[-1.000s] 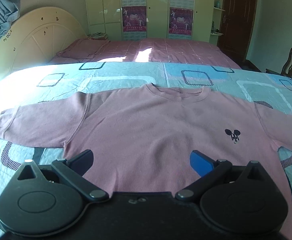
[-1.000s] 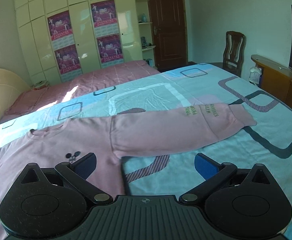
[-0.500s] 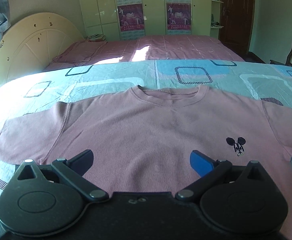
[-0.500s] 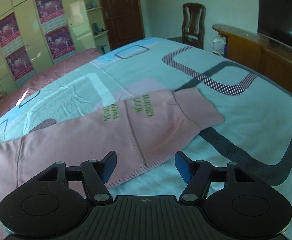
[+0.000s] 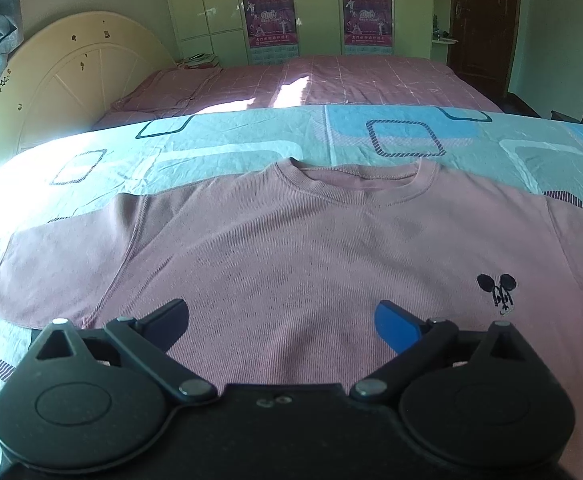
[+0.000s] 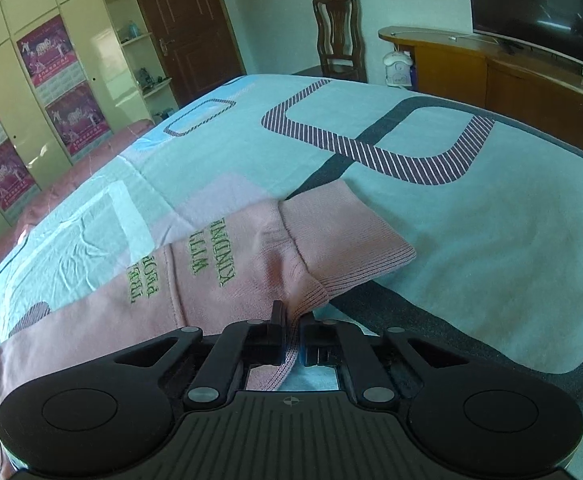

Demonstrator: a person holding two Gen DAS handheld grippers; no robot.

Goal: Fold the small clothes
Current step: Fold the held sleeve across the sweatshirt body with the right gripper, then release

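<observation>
On my left wrist view the pink sweater (image 5: 291, 248) lies flat, front up, on the blue patterned bedspread (image 5: 251, 136), collar on the far side and hem toward me. Its left sleeve (image 5: 43, 272) stretches out to the left edge of the view, partly in bright sun. My left gripper (image 5: 281, 320) hangs over the lower part of the sweater's body with its jaws spread wide; they have just eased in a little, and nothing is pinched between them, only the cloth lying beneath. To the right of the blue finger sits the small black mouse emblem (image 5: 497, 290) on the chest. Far behind, I can see a second bed with a pink cover (image 5: 311, 84), a pale arched headboard (image 5: 75, 72) and wardrobe doors with posters (image 5: 269, 20).

On my right wrist view the sweater's other sleeve (image 6: 211, 272) runs from the near left toward the middle, with green lettering on it and a ribbed cuff (image 6: 343, 240) at its far end. My right gripper (image 6: 290, 340) has just snapped closed, and its jaws now pinch the near edge of that cuff, the ribbed fabric bunched up between the pads. Farther right stand a wooden chair (image 6: 337, 36), a low wooden cabinet (image 6: 491, 72) and a dark television (image 6: 539, 4).
</observation>
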